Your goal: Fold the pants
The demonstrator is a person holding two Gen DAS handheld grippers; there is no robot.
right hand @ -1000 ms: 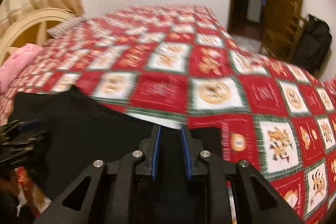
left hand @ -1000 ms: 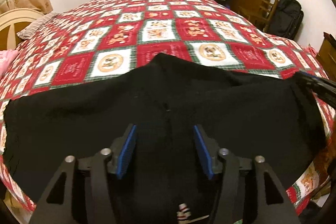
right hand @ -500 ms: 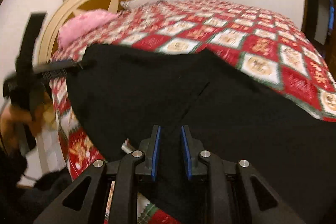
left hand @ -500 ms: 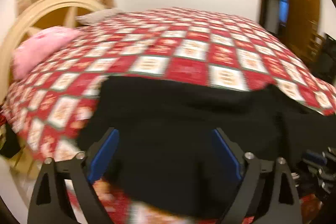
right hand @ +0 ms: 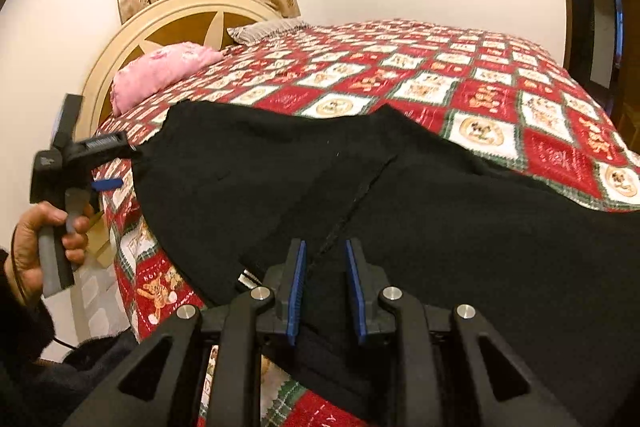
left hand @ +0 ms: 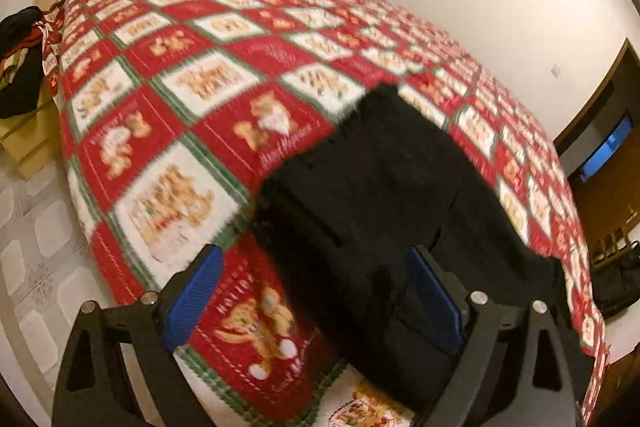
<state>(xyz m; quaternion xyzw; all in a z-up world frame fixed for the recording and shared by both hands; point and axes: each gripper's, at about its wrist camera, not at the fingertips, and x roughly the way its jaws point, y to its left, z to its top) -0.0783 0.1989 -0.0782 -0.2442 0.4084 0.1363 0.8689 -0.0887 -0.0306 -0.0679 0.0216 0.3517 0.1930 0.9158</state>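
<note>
Right wrist view: black pants (right hand: 400,195) lie spread across the near side of the bed (right hand: 460,83), over the red checked quilt, one edge hanging past the bed's side. My right tool (right hand: 326,287) has its jaws narrow, clamped on a fold of the pants. My left tool (left hand: 316,303) has just been opening; its jaws stand wide above the pants' end, one pad over quilt, nothing pinched. My left hand (right hand: 44,239) grips its handle. A pink pillow (right hand: 160,71) sits by the headboard.
</note>
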